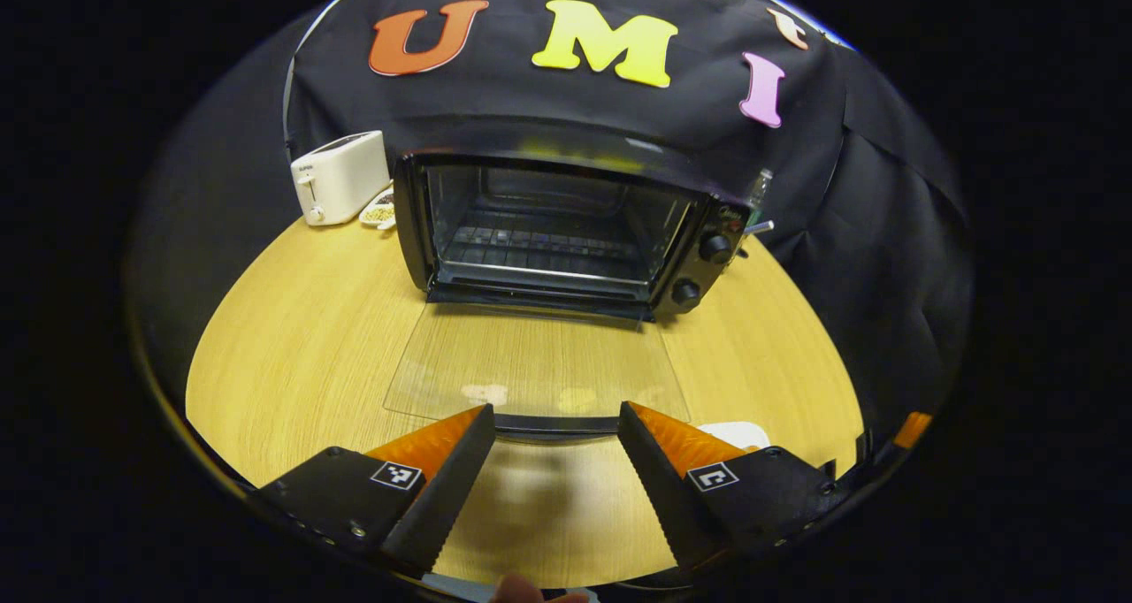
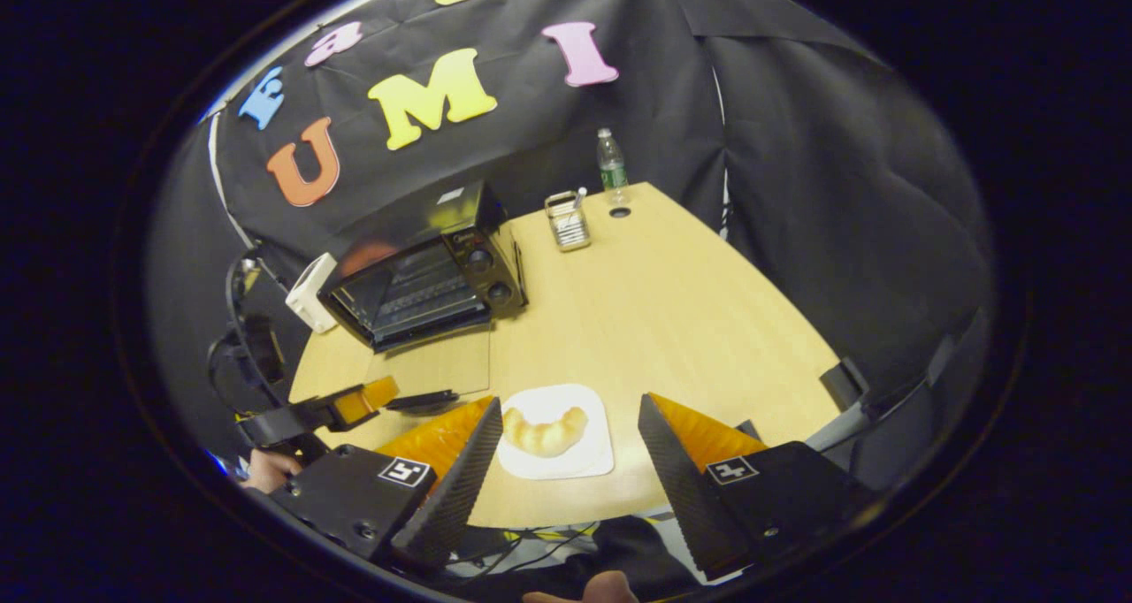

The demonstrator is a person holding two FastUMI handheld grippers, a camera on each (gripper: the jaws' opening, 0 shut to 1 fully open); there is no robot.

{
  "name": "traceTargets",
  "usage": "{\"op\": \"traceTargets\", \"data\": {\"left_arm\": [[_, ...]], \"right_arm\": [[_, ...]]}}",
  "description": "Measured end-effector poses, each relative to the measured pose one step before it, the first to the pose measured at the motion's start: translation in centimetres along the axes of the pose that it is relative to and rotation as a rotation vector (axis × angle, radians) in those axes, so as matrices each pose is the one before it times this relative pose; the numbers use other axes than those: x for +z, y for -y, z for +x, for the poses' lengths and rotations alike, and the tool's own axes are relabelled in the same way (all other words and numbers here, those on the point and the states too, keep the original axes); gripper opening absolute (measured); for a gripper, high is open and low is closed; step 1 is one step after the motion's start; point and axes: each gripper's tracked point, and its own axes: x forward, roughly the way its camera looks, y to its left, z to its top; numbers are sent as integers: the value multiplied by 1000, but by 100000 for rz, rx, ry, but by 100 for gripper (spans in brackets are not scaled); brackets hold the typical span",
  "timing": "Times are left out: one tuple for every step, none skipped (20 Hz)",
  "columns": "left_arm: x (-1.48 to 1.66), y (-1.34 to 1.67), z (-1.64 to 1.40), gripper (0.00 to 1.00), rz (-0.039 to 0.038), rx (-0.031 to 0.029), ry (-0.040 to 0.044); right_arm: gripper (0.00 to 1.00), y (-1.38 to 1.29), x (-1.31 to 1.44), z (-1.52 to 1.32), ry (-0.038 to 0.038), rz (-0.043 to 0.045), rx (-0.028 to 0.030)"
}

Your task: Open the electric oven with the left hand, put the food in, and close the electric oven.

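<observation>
Right gripper: fingers spread wide, holding nothing, poised above the white plate at the near edge of the tabletop. The croissant lies on that plate, untouched, between the two fingers in the right gripper view.

Left gripper: fingers also wide apart and empty, positioned just short of the handle on the lowered glass door.

The door lies flat, fully folded down over the tabletop. Behind it, the electric oven stands toward the far left corner, cavity exposed, wire rack bare.

Step in hand, as judged: opening is complete; loading has not begun. The next move calls for lowering the right gripper around the croissant, closing gently on its soft crust, then carrying it over the door onto the rack.
</observation>
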Motion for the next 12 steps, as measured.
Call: {"op": "traceTargets", "data": {"left_arm": [[848,15,-1321,93,-331,-282,3066],[823,-138,-1278,93,-236,99,3009],[684,-254,-1287,93,-10,373,2477],[643,-298,-1236,93,164,720,2163],[545,-243,-1275,93,-6,507,1802],[600,-122,-1107,93,-346,-155,1648],[485,-54,-852,94,-628,103,1419],[405,-155,-919,94,-332,351,1012],[253,-365,-646,94,-224,802,654],[250,-184,-474,94,-310,977,583],[88,-240,-423,94,-571,1318,419],[161,-299,-174,94,-752,1366,121]], "right_arm": [[96,-301,-808,884,-3137,1053,1016],[96,-584,-935,851,-2683,963,1496],[96,-570,-933,898,-2748,824,1441],[95,-293,-1041,989,-3194,964,849],[95,-181,-925,1141,-3785,1533,203],[95,-332,-730,1295,-3092,1995,1160],[94,20,-569,1079,-3206,1916,-67],[92,114,-482,937,-2740,1833,220],[91,-6,-123,884,-2134,1645,585],[90,-53,-48,854,-1893,1149,27],[89,98,-26,797,-1639,1149,-225],[87,209,172,870,-1430,1005,-880]]}}
